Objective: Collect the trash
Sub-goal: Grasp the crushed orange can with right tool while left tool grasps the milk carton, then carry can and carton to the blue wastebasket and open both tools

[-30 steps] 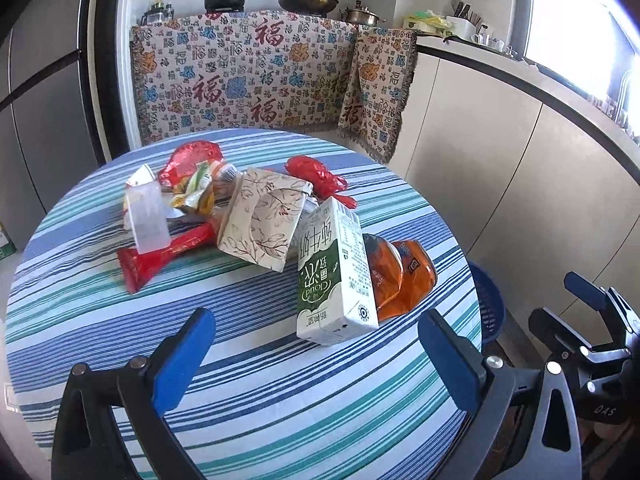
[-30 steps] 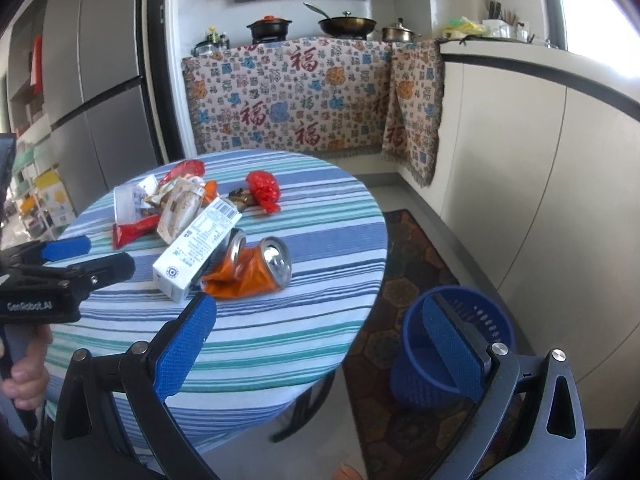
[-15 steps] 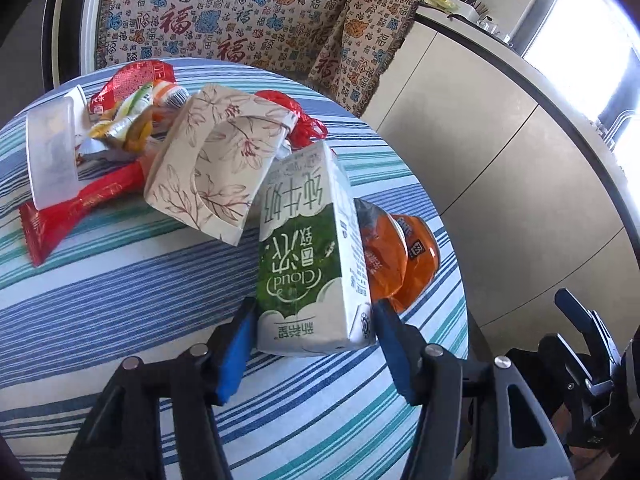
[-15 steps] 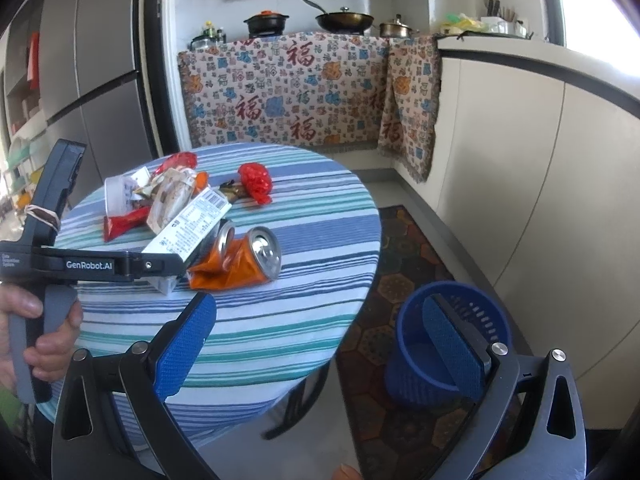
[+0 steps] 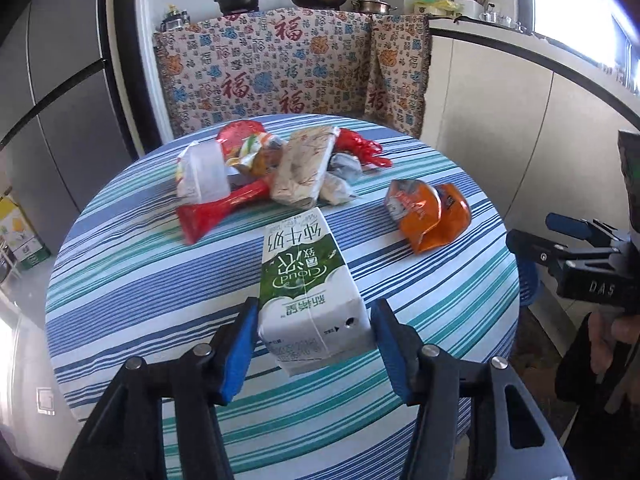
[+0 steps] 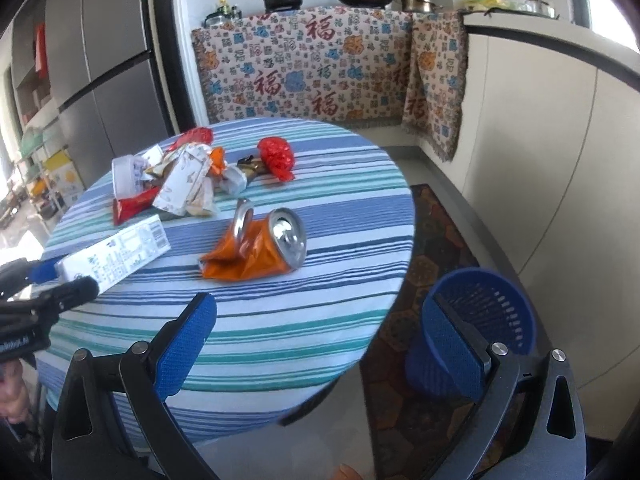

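Note:
A green-and-white milk carton (image 5: 304,280) sits between the blue pads of my left gripper (image 5: 314,320). The jaws are closing and both pads press its sides. The carton's near end is raised off the striped tablecloth (image 5: 140,280). In the right wrist view, the carton (image 6: 116,252) sticks out of the left gripper (image 6: 48,280) at the left edge. A crushed orange can (image 6: 260,252) lies alone near the table's middle. My right gripper (image 6: 320,308) is open and holds nothing, hovering over the table's near edge.
A blue plastic basket (image 6: 500,304) stands on the floor right of the table. Farther back on the table lies a pile: a red wrapper (image 5: 216,208), a patterned paper bag (image 5: 304,168), a clear plastic box (image 5: 206,172) and a red plastic bag (image 5: 356,144).
My left gripper went from wide open to closed on the milk carton, then drew it back from the can and the pile. The right gripper shifted slightly; the can looks nearer.

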`<state>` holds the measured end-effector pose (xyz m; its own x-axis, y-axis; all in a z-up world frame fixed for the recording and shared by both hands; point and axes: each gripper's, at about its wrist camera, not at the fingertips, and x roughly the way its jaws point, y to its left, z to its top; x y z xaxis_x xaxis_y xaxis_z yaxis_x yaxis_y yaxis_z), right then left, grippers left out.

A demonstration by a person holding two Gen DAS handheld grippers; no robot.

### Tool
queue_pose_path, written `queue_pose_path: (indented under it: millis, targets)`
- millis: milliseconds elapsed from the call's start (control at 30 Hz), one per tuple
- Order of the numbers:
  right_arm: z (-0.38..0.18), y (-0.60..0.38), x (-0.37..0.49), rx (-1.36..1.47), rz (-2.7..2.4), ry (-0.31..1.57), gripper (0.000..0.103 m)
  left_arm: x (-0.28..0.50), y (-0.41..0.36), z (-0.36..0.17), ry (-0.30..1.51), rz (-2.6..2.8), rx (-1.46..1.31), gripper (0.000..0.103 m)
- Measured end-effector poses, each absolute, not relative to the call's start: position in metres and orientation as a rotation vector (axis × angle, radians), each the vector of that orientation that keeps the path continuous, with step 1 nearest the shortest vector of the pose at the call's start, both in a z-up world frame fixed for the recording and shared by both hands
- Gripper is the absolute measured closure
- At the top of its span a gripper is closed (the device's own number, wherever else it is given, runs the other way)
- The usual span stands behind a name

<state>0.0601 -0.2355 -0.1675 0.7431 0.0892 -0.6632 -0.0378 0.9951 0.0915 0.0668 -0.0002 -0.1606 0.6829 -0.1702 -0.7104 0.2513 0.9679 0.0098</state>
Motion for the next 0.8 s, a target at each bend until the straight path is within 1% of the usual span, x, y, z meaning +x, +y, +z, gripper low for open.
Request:
queue_pose_path:
  millis: [133, 233, 333, 400, 500, 600, 633, 667, 700, 733, 800]
  targets:
    - [-0.181, -0.225, 0.088, 0.126, 0.148, 0.802, 0.001, 0.070, 0.014, -0.172, 0.795, -0.201, 0.067, 0.045]
    - [-0.198, -0.222, 0.109, 0.227, 0.193, 0.878, 0.001, 0.081, 0.010, -0.181, 0.829, -0.205, 0.058, 0.045]
    - [-0.209, -0.218, 0.128, 0.289, 0.188, 0.922, 0.000, 0.087, 0.011, -0.187, 0.868, -0.219, 0.042, 0.039]
    - [-0.208, -0.216, 0.137, 0.308, 0.170, 0.915, 0.000, 0.088, 0.014, -0.187, 0.874, -0.227, 0.023, 0.035]
    - [-0.207, -0.214, 0.150, 0.363, 0.189, 0.941, 0.000, 0.094, 0.013, -0.185, 0.888, -0.242, 0.012, 0.033]
    - [-0.206, -0.210, 0.162, 0.356, 0.166, 0.969, 0.000, 0.106, 0.008, -0.187, 0.917, -0.270, 0.020, 0.033]
    - [-0.206, -0.211, 0.164, 0.366, 0.162, 0.974, 0.004, 0.110, 0.007, -0.188, 0.922, -0.275, 0.018, 0.033]
    - [-0.205, -0.212, 0.164, 0.369, 0.152, 0.976, 0.028, 0.114, 0.006, -0.189, 0.927, -0.279, 0.015, 0.038]
    - [-0.204, -0.214, 0.164, 0.367, 0.145, 0.976, 0.033, 0.116, 0.006, -0.190, 0.930, -0.284, 0.009, 0.055]
    - [-0.202, -0.217, 0.165, 0.387, 0.165, 0.966, 0.039, 0.117, 0.006, -0.189, 0.932, -0.286, 0.005, 0.055]
    - [-0.199, -0.219, 0.164, 0.381, 0.176, 0.977, 0.039, 0.116, 0.005, -0.186, 0.918, -0.290, -0.005, 0.056]
